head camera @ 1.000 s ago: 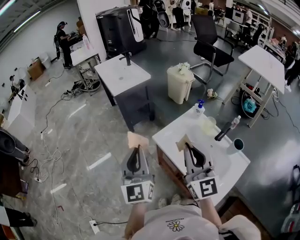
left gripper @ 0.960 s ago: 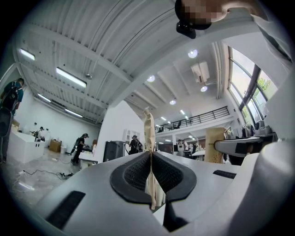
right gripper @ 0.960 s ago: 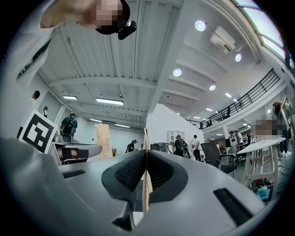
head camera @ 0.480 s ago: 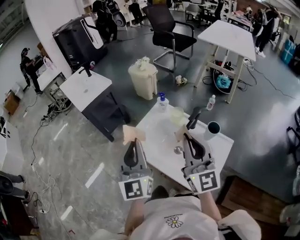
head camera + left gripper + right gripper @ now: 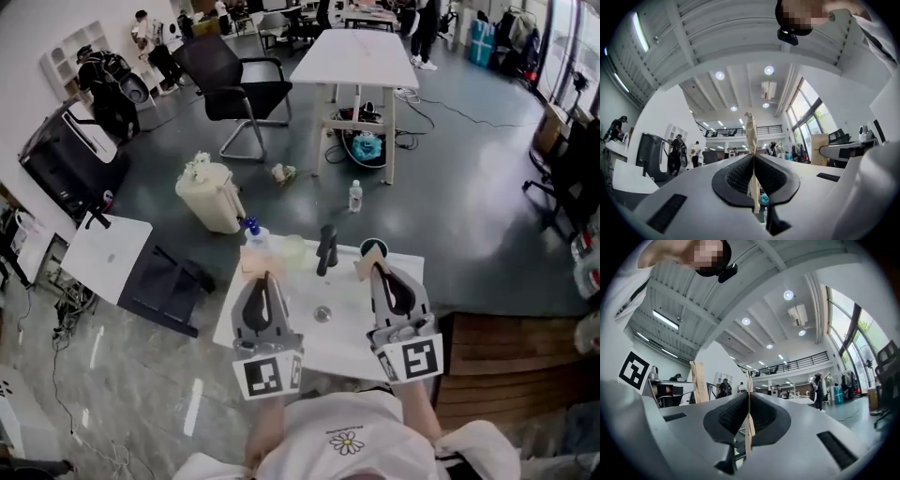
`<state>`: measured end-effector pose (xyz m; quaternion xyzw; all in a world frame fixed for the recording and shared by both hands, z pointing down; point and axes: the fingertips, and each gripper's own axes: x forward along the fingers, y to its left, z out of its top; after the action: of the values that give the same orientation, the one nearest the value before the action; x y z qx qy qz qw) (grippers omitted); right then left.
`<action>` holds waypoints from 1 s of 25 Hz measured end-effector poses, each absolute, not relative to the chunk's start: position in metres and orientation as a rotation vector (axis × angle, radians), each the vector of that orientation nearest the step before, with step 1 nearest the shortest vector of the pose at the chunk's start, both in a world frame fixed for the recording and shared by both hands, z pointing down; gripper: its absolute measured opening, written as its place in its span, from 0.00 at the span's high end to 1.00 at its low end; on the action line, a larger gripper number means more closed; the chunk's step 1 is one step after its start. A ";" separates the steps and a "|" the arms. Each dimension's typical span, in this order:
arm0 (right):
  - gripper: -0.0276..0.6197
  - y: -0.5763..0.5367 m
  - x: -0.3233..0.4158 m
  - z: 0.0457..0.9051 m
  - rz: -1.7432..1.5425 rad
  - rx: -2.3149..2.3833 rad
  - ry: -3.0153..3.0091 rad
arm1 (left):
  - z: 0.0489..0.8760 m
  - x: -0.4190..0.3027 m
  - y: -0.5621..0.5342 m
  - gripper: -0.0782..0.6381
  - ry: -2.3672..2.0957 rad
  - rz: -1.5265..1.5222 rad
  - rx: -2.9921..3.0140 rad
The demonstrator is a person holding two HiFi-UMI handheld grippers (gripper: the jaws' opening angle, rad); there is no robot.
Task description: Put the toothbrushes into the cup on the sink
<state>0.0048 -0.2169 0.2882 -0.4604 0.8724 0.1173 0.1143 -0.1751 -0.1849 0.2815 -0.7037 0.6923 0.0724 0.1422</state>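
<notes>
L gripper (image 5: 260, 265) and R gripper (image 5: 372, 261) are both shut tight w/ nothing in them. Their long sides point to 12 o'clock over the white sink (image 5: 330, 349). The black tap (image 5: 325, 249) stands up at 12 from the drain (image 5: 322, 314). The dark cup (image 5: 373, 246) stands mouth up at 1 o'clock, just past the R gripper's tip. The soap bottle (image 5: 253, 232) is at 10.

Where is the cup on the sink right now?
In the head view, the cup stands at the far right corner of the sink, just right of the black faucet and just beyond the right gripper.
</notes>
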 end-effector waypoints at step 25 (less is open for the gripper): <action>0.93 -0.210 0.051 0.297 0.332 -1.803 2.346 | 0.281 -0.144 -0.233 0.85 1.688 0.250 -2.326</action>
<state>0.0506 -0.2102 0.2967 -0.6035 0.7853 0.1111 0.0820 -0.1441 -0.2327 0.2810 -0.7996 0.5804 0.0858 0.1280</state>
